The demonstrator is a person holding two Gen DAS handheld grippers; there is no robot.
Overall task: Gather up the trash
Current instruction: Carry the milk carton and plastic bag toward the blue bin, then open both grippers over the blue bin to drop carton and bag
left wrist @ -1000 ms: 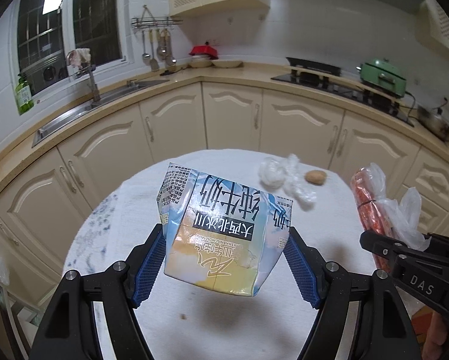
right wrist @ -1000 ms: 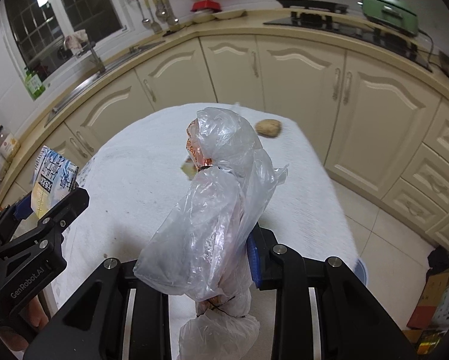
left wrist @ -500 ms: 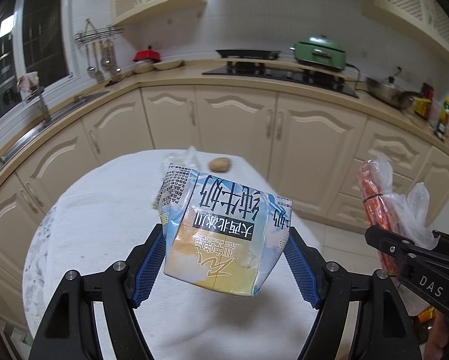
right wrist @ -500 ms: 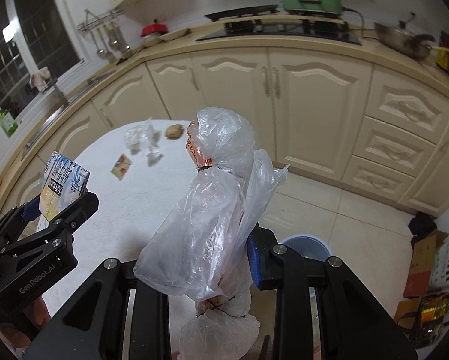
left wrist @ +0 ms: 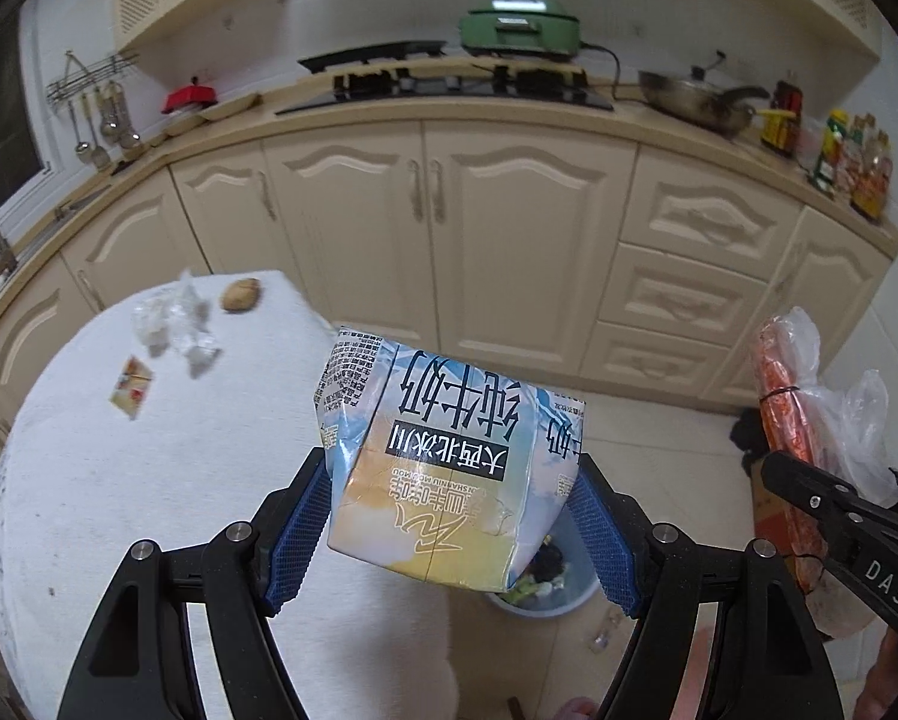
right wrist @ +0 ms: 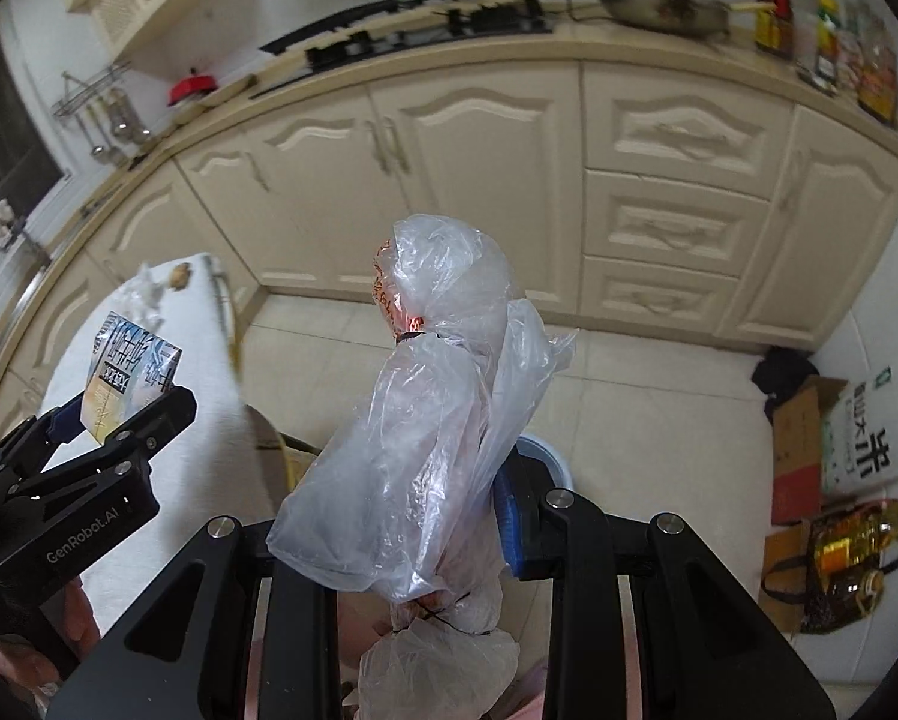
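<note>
My left gripper point(left wrist: 449, 528) is shut on a blue and yellow milk carton point(left wrist: 449, 462), held in the air past the round table's edge. Below it on the floor stands a blue trash bin point(left wrist: 538, 591) with rubbish inside, partly hidden by the carton. My right gripper point(right wrist: 413, 516) is shut on a clear plastic bag point(right wrist: 425, 438) wrapped around an orange packet. That bag also shows in the left wrist view point(left wrist: 790, 420). The bin's rim point(right wrist: 541, 450) peeks out behind the bag. The carton shows in the right wrist view point(right wrist: 128, 381).
A round white table point(left wrist: 119, 480) carries crumpled plastic point(left wrist: 176, 324), a small wrapper point(left wrist: 131, 387) and a brown lump point(left wrist: 240, 294). Cream kitchen cabinets point(left wrist: 478, 228) stand behind. Cardboard boxes and an oil bottle point(right wrist: 838, 546) sit on the floor at the right.
Both grippers have swung right, away from the table, with the carton and the bag still held. The floor and the blue bin have come into view beneath them.
</note>
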